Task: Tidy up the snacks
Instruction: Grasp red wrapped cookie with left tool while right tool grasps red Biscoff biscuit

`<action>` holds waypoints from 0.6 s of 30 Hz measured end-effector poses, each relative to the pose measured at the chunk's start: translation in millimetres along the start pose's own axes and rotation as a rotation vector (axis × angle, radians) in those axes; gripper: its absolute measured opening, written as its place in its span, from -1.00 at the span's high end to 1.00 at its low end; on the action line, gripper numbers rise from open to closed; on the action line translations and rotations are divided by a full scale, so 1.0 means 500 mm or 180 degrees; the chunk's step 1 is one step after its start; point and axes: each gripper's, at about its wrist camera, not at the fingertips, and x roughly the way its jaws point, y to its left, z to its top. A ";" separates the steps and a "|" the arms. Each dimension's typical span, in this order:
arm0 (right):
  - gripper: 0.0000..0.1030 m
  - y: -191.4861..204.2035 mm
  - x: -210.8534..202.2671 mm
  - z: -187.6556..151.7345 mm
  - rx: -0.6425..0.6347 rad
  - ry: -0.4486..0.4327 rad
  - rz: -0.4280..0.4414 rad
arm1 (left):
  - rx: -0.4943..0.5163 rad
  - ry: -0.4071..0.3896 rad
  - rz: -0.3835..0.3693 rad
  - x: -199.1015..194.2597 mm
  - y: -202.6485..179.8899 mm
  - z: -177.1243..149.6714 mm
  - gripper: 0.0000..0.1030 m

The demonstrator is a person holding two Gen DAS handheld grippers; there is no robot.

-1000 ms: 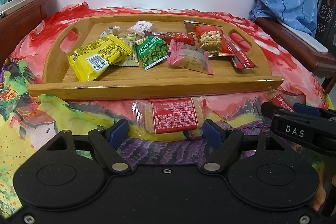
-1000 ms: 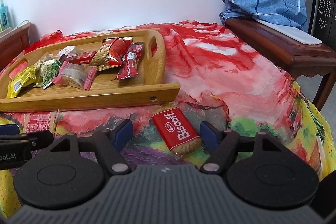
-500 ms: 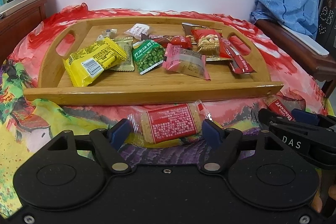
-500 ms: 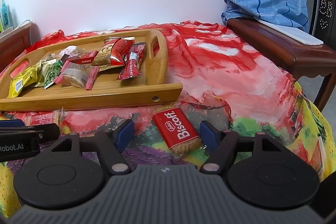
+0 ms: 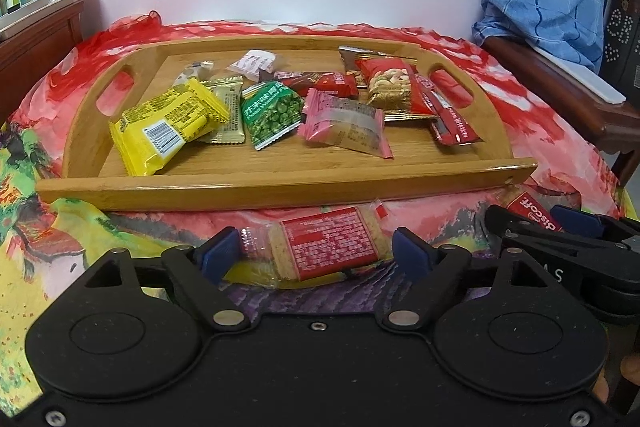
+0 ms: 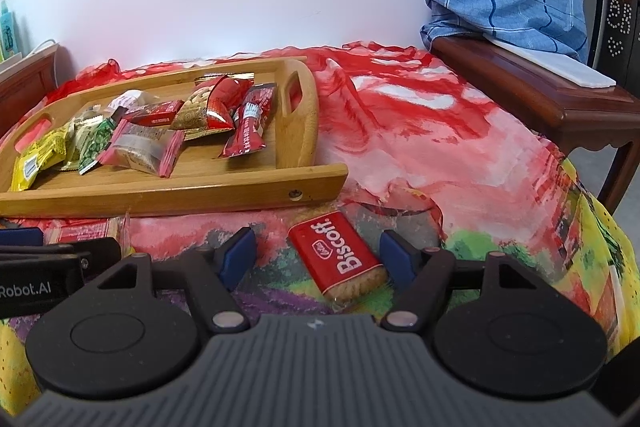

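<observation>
Presently, 2 packets lie on the cloth just near of the wooden tray (image 5: pixel 280 189). The left gripper (image 5: pixel 318 253) brackets the red cracker packet (image 5: pixel 326 247), the right gripper (image 6: pixel 318 253) the Biscoff packet (image 6: pixel 340 257); both spread, gripping nothing, apparently poised for pickup. The tray holds about 10 assorted snacks.

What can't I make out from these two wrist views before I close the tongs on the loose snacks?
- Cracker pack: in the right wrist view the left tongs cover most of it.
- Biscoff pack: in the left wrist view the right tongs hide its near end.
- Small sweets at the back of the tray: labels too small in both views.
- Both packs' undersides and contact with the cloth: not visible.
</observation>
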 end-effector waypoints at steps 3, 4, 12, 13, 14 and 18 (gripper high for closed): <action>-0.53 -0.003 0.002 0.002 0.0030 -0.0006 -0.0008 | 0.0024 -0.0023 -0.0033 0.000 -0.005 0.000 -0.69; -0.53 -0.003 0.002 0.002 0.0035 -0.0006 -0.0006 | 0.0046 -0.0024 -0.0037 0.001 -0.007 0.000 -0.69; -0.53 -0.001 0.002 0.000 0.0005 0.0006 -0.0011 | 0.0219 -0.0011 0.0059 0.015 -0.027 -0.013 -0.67; -0.53 -0.001 0.002 0.000 0.0006 0.0007 -0.0010 | 0.0218 -0.0018 0.0058 0.014 -0.028 -0.014 -0.67; -0.53 -0.001 0.002 0.000 0.0006 0.0008 -0.0009 | 0.0217 -0.0026 0.0057 0.014 -0.028 -0.015 -0.57; -0.52 0.001 0.003 0.000 -0.0009 0.0013 -0.0011 | 0.0222 -0.0088 0.0003 -0.001 -0.029 -0.015 -0.08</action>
